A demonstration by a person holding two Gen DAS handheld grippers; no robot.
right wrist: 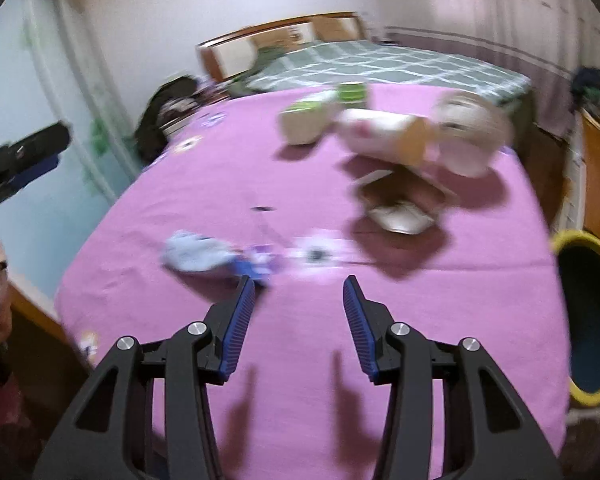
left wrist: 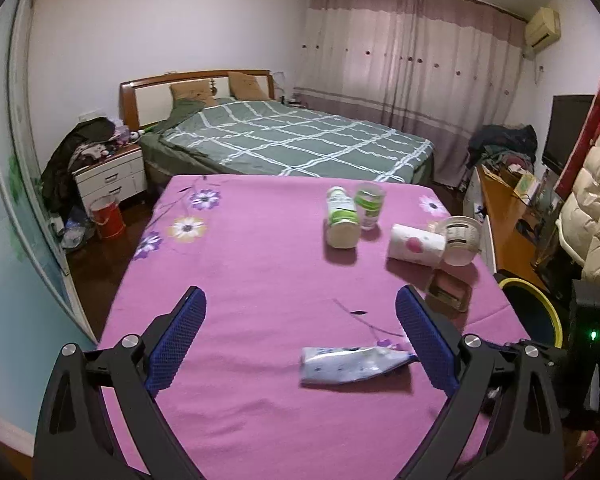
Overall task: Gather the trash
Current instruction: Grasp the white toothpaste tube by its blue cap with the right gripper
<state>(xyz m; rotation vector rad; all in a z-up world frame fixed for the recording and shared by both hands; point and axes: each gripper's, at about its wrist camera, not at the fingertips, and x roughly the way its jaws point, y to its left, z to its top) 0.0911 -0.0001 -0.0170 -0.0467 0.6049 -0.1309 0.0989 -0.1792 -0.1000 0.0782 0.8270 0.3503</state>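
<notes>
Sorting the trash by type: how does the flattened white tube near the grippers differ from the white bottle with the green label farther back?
The squeezed tube lies flat and crumpled on the pink tablecloth; the green-labelled bottle is rigid and round, its wide end facing the camera. The tube is alone, nearest the left gripper; the bottle sits against a clear cup. Both are mostly white and untouched.

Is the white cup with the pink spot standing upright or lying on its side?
On its side. The cup lies lengthwise on the pink cloth, its open mouth facing sideways.
</notes>
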